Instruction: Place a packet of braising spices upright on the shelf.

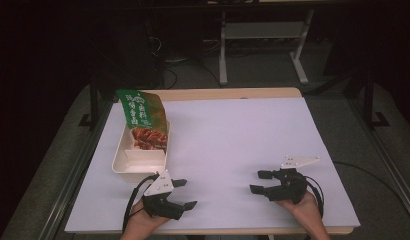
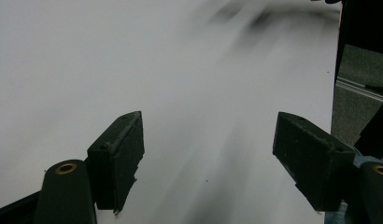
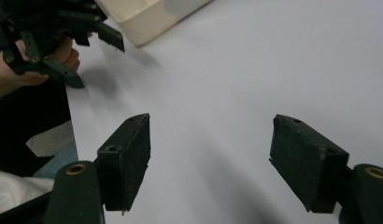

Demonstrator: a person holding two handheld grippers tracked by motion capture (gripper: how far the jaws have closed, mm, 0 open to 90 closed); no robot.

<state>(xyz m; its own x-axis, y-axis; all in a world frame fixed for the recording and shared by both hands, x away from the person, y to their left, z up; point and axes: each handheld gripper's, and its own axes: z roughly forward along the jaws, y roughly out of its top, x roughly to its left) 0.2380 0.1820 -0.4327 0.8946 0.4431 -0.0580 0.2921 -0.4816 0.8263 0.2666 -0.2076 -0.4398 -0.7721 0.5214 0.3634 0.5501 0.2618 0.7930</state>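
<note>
at the near edge of the table [image 1: 233,130], which is covered by a white sheet, a person holds a gripper in each hand, and both sit low over the sheet without touching anything. the left gripper [image 1: 183,193] is at the near left, its two black jaws spread wide and pointing to the right across the sheet, with nothing between them; in the left gripper view the left gripper [image 2: 208,154] has its jaws far apart over bare white sheet, the far part of that picture being blurred. the right gripper [image 1: 260,182] is at the near right, well apart from the other one, its jaws also spread wide and pointing left toward the middle of the table; in the right gripper view the right gripper [image 3: 210,154] has its pads standing far apart with only white sheet between them. the nearest thing to the left gripper is a cream tray [image 1: 124,165] lying at the left side of the table, its near end just beside that gripper but not touching it. the tray has a divider, and its near compartment looks bare. a green snack bag [image 1: 143,117] leans in the far end of the tray, tilted, with a picture of reddish-brown food on its front. in the right gripper view a corner of the tray [image 3: 147,18] lies just past the left gripper [image 3: 94,56] and the hand around it
</note>
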